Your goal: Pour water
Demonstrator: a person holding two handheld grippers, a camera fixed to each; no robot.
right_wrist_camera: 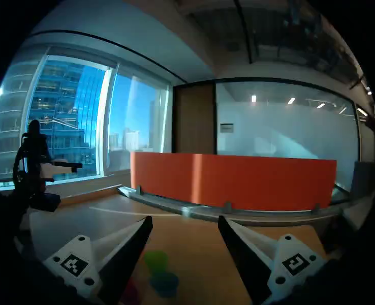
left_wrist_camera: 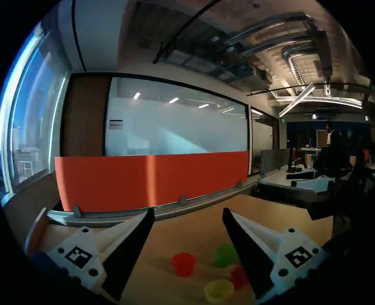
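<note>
Left gripper view: my left tool (left_wrist_camera: 187,211) hangs above the pale wooden tabletop (left_wrist_camera: 197,234), released, its fingers spread wide with nothing between them.
Cups below the left tool: a small red plastic cup (left_wrist_camera: 183,264), a small green plastic cup (left_wrist_camera: 226,254), a small yellow plastic cup (left_wrist_camera: 219,291) and a second red cup (left_wrist_camera: 238,277) stand upright in a loose cluster.
Right gripper view: my right tool (right_wrist_camera: 184,218) is likewise released and empty.
Cups below the right tool: the small green plastic cup (right_wrist_camera: 156,260), with a small blue plastic cup (right_wrist_camera: 163,283) just beside it.
Backdrop: a long orange partition panel (left_wrist_camera: 152,180) lines the tabletop's far edge.
Water: I cannot tell whether any cup holds some.
</note>
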